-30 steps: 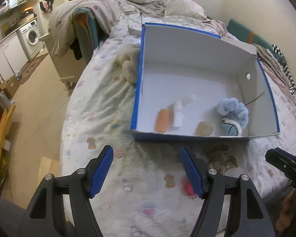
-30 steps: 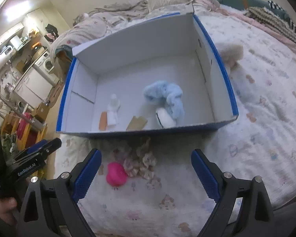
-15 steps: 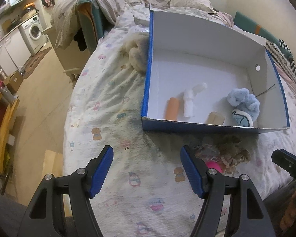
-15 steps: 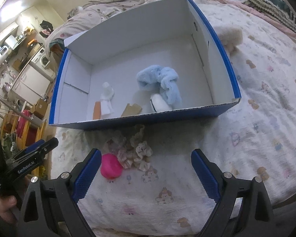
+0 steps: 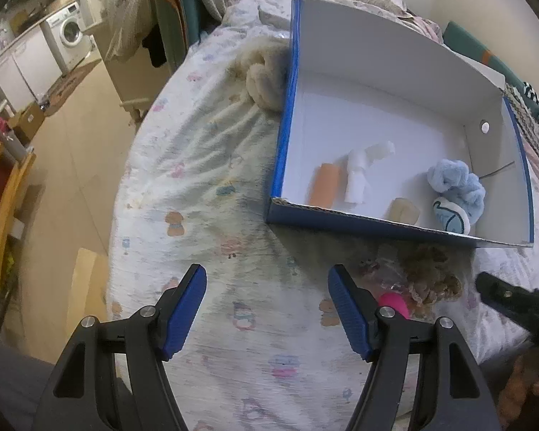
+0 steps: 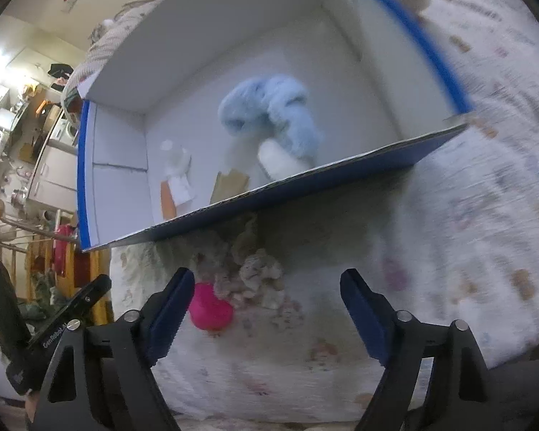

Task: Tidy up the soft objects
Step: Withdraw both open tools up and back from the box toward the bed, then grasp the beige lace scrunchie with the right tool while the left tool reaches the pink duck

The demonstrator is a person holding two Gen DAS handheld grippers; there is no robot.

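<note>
A blue-edged white cardboard box [image 5: 282, 136] [image 6: 341, 176] lies on the bed. Inside are a light blue plush [image 5: 456, 188] [image 6: 273, 111], an orange roll [image 5: 325, 185], a white piece [image 5: 359, 176] and a tan piece [image 5: 404, 212]. In front of the box lie a pink ball [image 5: 393, 303] [image 6: 210, 307] and a beige frilly scrunchie [image 5: 431, 273] [image 6: 258, 276]. My left gripper [image 5: 267, 305] is open and empty over the sheet. My right gripper [image 6: 266, 309] is open and empty, low over the ball and scrunchie.
A beige fluffy item [image 5: 264, 75] lies against the box's left wall. The bed's rounded edge [image 5: 125, 186] drops to the floor at left. A chair with draped clothes [image 5: 172, 10] and a washing machine [image 5: 70, 32] stand beyond.
My right gripper has dropped and moved closer to the pink ball and scrunchie. My left gripper has shifted left and back a little. Both stay open.
</note>
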